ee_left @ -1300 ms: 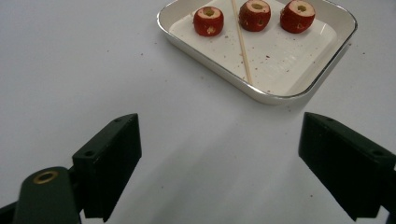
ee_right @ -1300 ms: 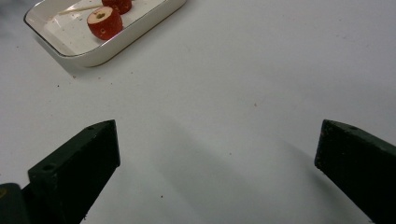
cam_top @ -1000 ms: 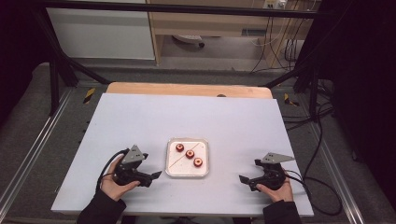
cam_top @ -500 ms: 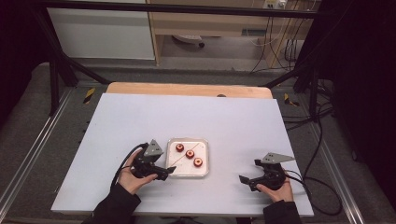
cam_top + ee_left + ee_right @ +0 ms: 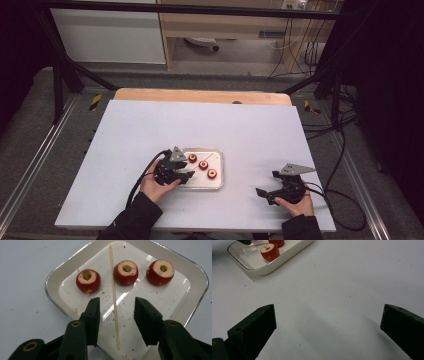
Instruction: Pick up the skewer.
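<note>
A white square tray (image 5: 216, 181) (image 5: 56, 277) sits near the table's front middle. In it lie three cored red fruit pieces (image 5: 202, 165) (image 5: 125, 272) and a thin wooden skewer (image 5: 114, 297). My left gripper (image 5: 181, 176) (image 5: 117, 317) hovers over the tray's near-left part, open, its jaws straddling the skewer without touching it. My right gripper (image 5: 266, 194) (image 5: 328, 327) rests low over bare table to the tray's right, wide open and holding nothing. In the right gripper view the tray's corner (image 5: 264, 271) and one fruit piece (image 5: 270, 252) show at the upper left.
The white table top (image 5: 150, 130) has a wooden strip (image 5: 200, 95) along its far edge. Metal frame rails (image 5: 45, 145) run along both sides. Cables (image 5: 345, 200) trail off the right side. Small crumbs dot the tray and table.
My left gripper has moved right from the bare table onto the tray, over the skewer. The right gripper has stayed put.
</note>
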`<state>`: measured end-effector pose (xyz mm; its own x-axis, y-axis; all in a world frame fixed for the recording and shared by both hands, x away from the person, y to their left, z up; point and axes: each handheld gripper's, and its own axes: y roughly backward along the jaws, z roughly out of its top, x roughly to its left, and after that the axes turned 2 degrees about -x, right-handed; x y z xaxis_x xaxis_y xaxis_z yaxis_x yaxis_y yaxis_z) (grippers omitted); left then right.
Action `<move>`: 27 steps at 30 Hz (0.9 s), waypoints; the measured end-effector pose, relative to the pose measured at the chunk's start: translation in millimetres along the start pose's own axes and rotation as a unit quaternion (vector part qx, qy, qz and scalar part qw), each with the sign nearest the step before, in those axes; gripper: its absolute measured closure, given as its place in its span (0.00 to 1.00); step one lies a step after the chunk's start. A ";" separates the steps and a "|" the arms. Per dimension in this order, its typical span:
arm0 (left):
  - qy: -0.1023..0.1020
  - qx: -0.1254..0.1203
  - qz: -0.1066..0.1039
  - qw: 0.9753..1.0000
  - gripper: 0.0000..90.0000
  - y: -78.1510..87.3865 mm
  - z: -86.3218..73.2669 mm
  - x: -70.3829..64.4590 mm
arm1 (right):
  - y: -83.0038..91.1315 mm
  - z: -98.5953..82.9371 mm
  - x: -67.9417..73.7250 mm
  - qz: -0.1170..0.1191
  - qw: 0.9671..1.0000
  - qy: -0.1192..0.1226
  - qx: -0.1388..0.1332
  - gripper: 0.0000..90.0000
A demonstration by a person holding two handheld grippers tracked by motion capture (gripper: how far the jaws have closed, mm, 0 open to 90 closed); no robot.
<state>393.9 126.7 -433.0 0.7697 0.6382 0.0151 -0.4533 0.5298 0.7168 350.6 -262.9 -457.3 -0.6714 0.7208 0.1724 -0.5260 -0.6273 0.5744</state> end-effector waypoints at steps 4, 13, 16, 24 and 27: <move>0.000 0.001 0.009 1.000 0.72 -1.6 -2.0 -0.6 | -0.2 -0.1 0.4 0.001 1.000 -0.002 0.001 0.01; 0.018 -0.002 0.007 1.000 0.88 -7.1 -5.9 -0.4 | -0.3 -0.2 0.2 0.002 1.000 0.000 0.002 0.01; 0.021 -0.007 0.008 1.000 0.90 -7.7 -6.6 -1.3 | -0.2 0.0 0.3 0.002 1.000 -0.002 0.001 0.01; 0.035 -0.014 0.012 0.999 0.97 -8.4 -8.1 -2.5 | -0.4 -0.1 0.4 0.004 1.000 -0.002 0.003 0.01; 0.038 -0.015 0.013 0.999 0.98 -8.3 -8.3 -2.7 | -0.7 -0.3 0.4 0.004 1.000 -0.001 0.003 0.01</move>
<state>391.8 125.1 -444.7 0.7214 0.6922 -0.0196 -0.4872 0.5274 0.6960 350.6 -262.2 -457.9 -0.6741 0.7168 0.1783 -0.5181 -0.6309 0.5775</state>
